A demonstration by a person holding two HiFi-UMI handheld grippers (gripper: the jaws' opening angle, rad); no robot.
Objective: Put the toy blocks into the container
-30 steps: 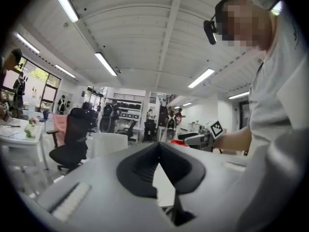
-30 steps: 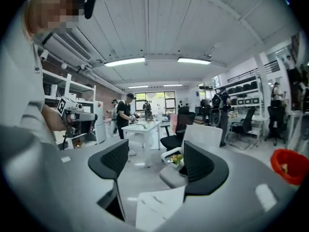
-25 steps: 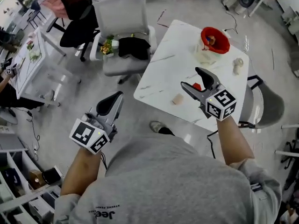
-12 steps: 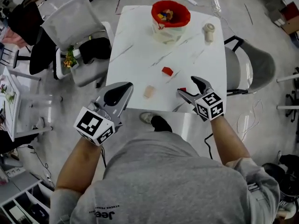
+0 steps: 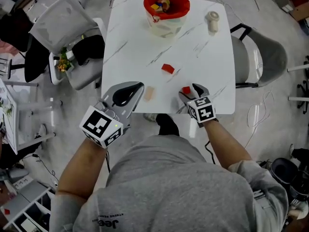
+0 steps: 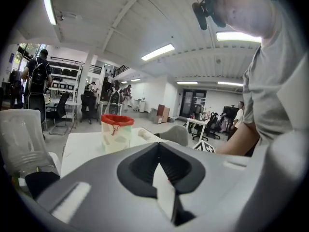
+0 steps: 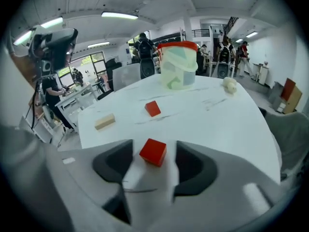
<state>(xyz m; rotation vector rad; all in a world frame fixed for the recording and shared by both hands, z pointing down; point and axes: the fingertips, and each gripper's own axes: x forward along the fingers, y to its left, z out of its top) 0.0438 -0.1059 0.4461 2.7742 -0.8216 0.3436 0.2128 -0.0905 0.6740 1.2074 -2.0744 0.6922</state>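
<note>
A red cube (image 7: pixel 153 152) lies on the white table (image 5: pixel 203 47) near its front edge. My right gripper (image 5: pixel 189 92) is open, and its jaws stand on either side of the cube without pinching it. A second red block (image 5: pixel 167 68) and a beige block (image 5: pixel 149 93) lie farther left. The red-rimmed container (image 5: pixel 166 5) stands at the table's far side with several blocks inside. My left gripper (image 5: pixel 137 88) is shut and empty. It hovers at the front edge, just left of the beige block.
A small pale round object (image 5: pixel 212 20) sits right of the container. A grey chair (image 5: pixel 263 57) stands at the table's right side. White and dark chairs (image 5: pixel 63 28) stand to its left. A shoe (image 5: pixel 166 124) shows under the front edge.
The view has swung to centre the table. My right gripper has moved forward and down until its jaws straddle the red cube. My left gripper has risen to the table's front edge.
</note>
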